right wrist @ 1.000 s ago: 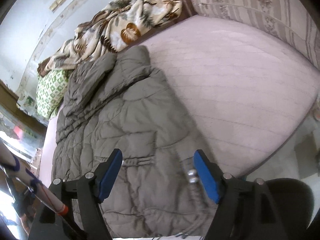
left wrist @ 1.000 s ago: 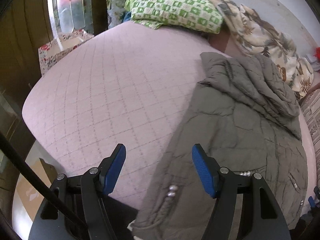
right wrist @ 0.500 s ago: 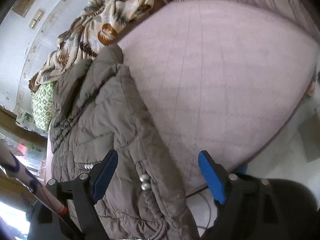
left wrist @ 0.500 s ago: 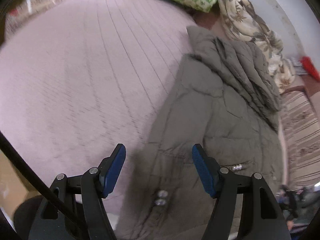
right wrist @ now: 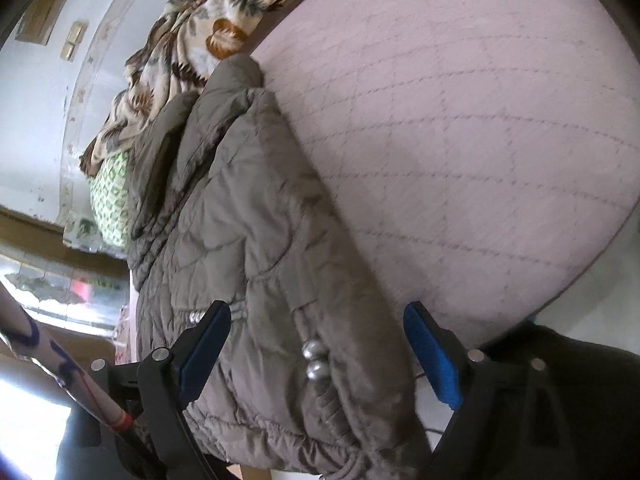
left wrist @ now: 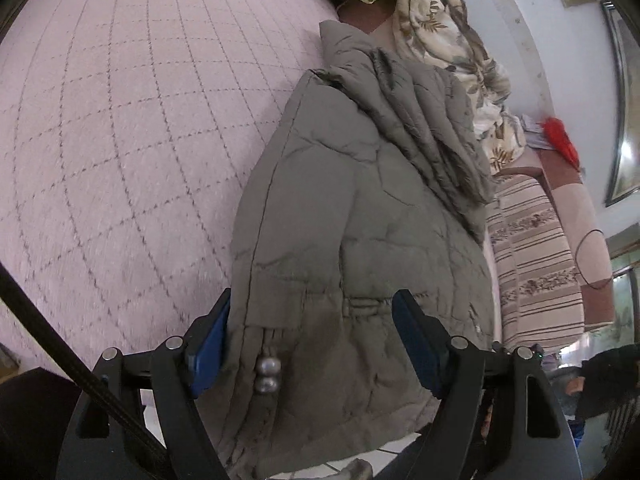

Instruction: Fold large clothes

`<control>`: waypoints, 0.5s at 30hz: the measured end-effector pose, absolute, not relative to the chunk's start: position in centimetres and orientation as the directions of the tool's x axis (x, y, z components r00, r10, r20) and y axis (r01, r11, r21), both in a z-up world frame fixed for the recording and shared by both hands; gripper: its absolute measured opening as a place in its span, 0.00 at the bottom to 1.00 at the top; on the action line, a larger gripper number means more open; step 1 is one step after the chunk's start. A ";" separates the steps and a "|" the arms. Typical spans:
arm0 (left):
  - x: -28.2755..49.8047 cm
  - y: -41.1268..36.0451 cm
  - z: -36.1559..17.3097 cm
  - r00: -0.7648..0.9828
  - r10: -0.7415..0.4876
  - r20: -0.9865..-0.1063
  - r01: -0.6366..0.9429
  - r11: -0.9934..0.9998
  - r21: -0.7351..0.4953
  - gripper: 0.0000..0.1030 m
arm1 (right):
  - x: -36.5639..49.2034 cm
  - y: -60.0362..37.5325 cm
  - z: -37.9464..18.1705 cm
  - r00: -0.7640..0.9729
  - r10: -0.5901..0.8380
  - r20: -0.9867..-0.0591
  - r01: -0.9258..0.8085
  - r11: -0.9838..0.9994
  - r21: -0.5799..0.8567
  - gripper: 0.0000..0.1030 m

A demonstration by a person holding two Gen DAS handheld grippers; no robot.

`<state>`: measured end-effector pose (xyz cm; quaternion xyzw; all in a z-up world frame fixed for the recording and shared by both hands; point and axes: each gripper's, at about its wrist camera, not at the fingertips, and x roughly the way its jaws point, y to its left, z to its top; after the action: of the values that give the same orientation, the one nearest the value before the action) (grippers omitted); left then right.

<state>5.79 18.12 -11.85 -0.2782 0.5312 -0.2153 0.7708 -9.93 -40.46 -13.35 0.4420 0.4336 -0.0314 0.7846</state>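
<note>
Left gripper (left wrist: 312,344) spread wide, jaws straddling the jacket (left wrist: 360,240) hem at lower centre; two metal beads (left wrist: 267,374) sit just inside its left jaw. Right gripper (right wrist: 316,356) likewise spread over the hem (beads (right wrist: 314,358) between the jaws). Jacket lies lengthwise on the pink quilt (left wrist: 120,120), hood toward the floral blanket (left wrist: 452,40) at upper right.

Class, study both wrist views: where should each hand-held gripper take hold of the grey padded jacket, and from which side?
Grip the jacket at its hem corners, coming from the near bed edge: the hem overhangs there, already between the left hand-held gripper and right hand-held gripper fingers.
</note>
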 end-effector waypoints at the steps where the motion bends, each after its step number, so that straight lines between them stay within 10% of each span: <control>1: 5.8 18.0 -11.8 0.338 -0.631 -0.698 0.035 0.750 -0.660 0.73 | -9.9 -40.2 -13.4 0.618 0.349 -0.704 0.423 0.607 0.672 0.89; 15: 1.2 18.1 -12.3 0.339 -0.622 -0.706 0.033 0.758 -0.652 0.74 | -11.0 -36.8 -12.5 0.544 0.471 -0.695 0.324 0.646 0.691 0.89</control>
<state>1.24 18.14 -12.29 -0.2756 0.5343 -0.2126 0.7703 -10.99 -36.80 -12.47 0.4182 0.4752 0.0475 0.7726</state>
